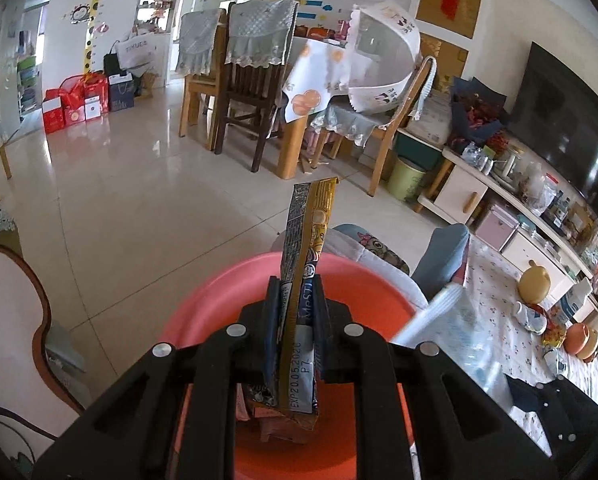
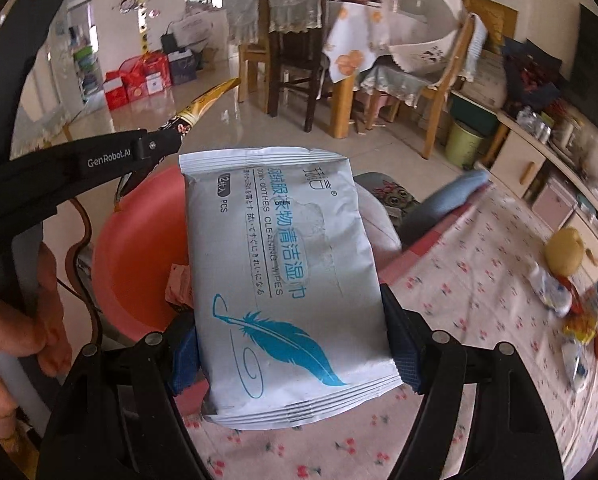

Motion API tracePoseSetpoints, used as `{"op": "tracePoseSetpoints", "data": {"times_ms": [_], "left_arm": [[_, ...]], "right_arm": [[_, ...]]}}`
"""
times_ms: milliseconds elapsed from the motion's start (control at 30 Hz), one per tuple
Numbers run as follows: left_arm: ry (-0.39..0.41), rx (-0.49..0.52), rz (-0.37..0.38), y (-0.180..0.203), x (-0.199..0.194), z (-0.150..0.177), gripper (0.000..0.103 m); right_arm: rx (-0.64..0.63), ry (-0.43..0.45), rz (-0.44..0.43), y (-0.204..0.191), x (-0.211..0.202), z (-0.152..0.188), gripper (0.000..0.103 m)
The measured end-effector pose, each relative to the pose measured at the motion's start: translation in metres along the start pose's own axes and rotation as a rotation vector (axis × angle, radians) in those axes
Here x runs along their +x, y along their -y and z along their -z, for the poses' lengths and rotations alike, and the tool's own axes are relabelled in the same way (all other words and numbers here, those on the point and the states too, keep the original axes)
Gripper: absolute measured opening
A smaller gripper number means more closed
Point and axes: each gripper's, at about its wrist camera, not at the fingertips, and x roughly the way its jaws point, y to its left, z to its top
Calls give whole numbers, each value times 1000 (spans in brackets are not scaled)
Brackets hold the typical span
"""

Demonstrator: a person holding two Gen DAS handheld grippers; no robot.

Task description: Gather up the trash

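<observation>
My left hand-held gripper (image 1: 297, 308) was pinching a long gold-and-blue snack wrapper (image 1: 307, 264) edge-on, its free end standing up toward twelve o'clock in the left wrist view, directly above the red basin (image 1: 203, 312) that already held some crumpled scraps (image 1: 283, 420). My right hand-held gripper (image 2: 291, 344) was clamped across the lower half of a flat pack of cleaning wipes (image 2: 283, 264); the pack's top edge pointed to twelve o'clock, and the basin (image 2: 139, 256) sat at about nine o'clock from it, partly hidden behind the pack.

The risks I saw were these. The wrapper was thin and stiff, held only along a narrow strip, so if I opened the jaws while it was upright it could flutter or tip past the rim toward the floor (image 1: 119, 200) rather than drop straight in. The wipes pack was wide and smooth; it looked only lightly held at its edges, and it hung over the flowered bench cloth (image 2: 479, 280), not yet over the basin, so an early release would have left it on the bench. My two hands were also close together, and swinging the right one to nine o'clock could have knocked the left gripper or nudged the basin off its perch
</observation>
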Motion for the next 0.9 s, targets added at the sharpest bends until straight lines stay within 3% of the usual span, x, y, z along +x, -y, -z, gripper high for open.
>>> {"op": "tracePoseSetpoints", "data": {"times_ms": [233, 267, 300, 400, 567, 900], "left_arm": [[-14, 4, -21, 1, 6, 1, 17], [-15, 6, -27, 2, 7, 1, 20], [-15, 9, -31, 2, 7, 1, 26], [-6, 22, -60, 6, 5, 1, 60], [1, 63, -66, 16, 3, 2, 74], [20, 124, -60, 37, -2, 2, 82]], "right_arm": [[-90, -47, 24, -22, 31, -5, 77], [-100, -42, 40, -25, 34, -5, 81], [-106, -34, 43, -26, 34, -5, 85], [-89, -12, 25, -24, 29, -2, 89], [-59, 27, 36, -15, 12, 5, 91], [54, 85, 15, 19, -28, 21, 93]]}}
